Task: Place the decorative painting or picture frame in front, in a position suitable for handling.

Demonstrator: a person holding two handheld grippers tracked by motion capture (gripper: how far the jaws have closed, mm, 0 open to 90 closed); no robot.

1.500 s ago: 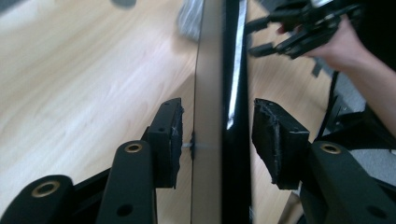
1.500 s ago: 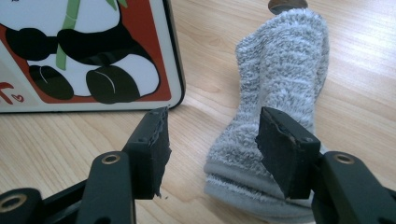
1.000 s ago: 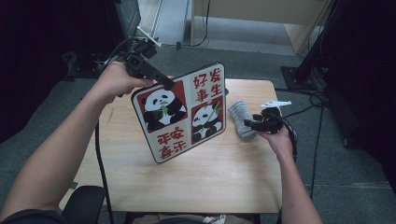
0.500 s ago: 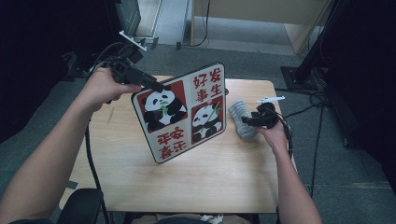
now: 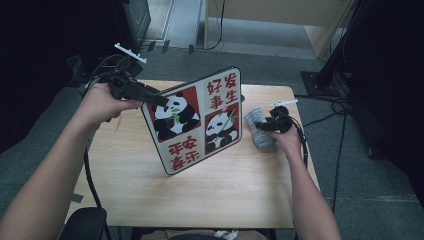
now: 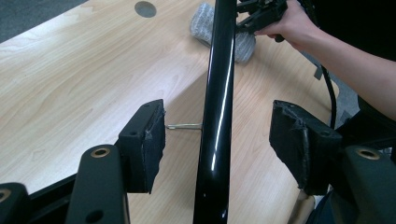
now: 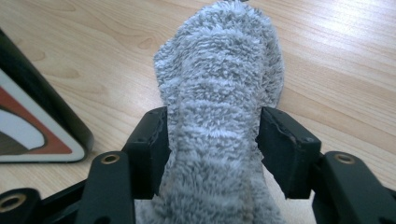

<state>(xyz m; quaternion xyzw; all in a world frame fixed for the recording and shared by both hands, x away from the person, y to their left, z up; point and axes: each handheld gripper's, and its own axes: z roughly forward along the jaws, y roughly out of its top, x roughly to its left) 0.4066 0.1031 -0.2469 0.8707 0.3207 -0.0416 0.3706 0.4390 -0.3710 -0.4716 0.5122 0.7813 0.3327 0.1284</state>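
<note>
Panda board tilted on table, grey cloth beside

Upright panda board splits table middle; grey towel blocks right edge; near half free.

Panel stands tilted on worktop, its edge between left claw jaws, untouched. Towel lies between right claw jaws, right of panel.

The panda board standing tilted on the table carries red Chinese characters: 好事发生 on its white upper right panel and 平安喜乐 on its white lower left panel. The two red panels show pandas, without lettering.
</note>
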